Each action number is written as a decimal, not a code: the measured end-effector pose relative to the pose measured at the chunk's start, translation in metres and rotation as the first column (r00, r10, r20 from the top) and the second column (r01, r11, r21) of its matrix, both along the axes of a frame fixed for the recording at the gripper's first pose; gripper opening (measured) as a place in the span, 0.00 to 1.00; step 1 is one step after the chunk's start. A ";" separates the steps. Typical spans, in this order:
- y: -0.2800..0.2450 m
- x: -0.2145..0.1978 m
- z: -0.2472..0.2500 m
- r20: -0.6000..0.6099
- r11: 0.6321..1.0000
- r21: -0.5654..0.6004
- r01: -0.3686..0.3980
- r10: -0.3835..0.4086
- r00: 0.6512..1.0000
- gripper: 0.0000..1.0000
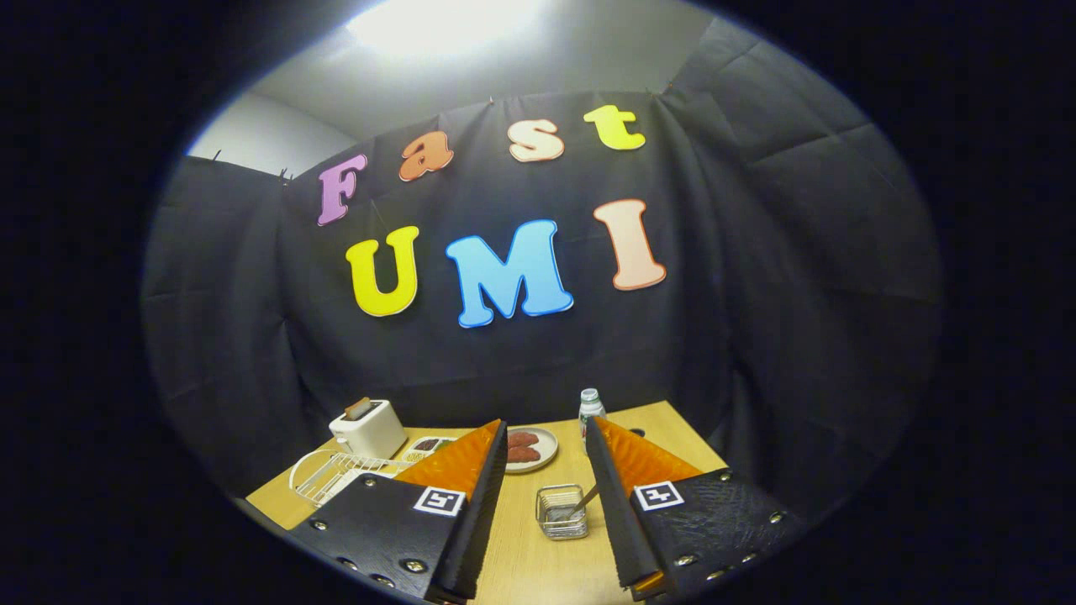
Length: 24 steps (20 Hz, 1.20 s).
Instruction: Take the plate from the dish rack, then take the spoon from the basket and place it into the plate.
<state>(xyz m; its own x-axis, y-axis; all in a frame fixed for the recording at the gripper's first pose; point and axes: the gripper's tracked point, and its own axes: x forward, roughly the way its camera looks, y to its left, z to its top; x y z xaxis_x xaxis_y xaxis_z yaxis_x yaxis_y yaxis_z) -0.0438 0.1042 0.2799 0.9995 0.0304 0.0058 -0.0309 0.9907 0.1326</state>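
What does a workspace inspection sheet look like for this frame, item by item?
Surface: light wooden table.
Job's things: white wire dish rack left of the jaws; small square wire basket between them, handle sticking out; round pale plate beyond, dark red pieces on it.
Clutter: white toaster; clear bottle; patterned tray.
Grippers: gripper open, holding nothing.
Cables: nothing seen.
Surroundings: black cloth wall, ceiling light.

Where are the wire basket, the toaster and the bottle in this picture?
wire basket point(561, 514), gripper view, its front wall, between the open fingers.
toaster point(370, 430), gripper view, its front face.
bottle point(590, 413), gripper view, its upper body under the cap.
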 end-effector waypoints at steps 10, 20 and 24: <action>-0.013 0.018 -0.002 0.060 0.993 -0.098 0.059 -0.053 0.997 0.58; -0.035 0.114 -0.131 -0.186 0.992 -0.094 0.086 -0.103 0.977 0.59; -0.039 0.139 -0.181 -0.291 0.994 -0.052 0.094 -0.105 0.951 0.59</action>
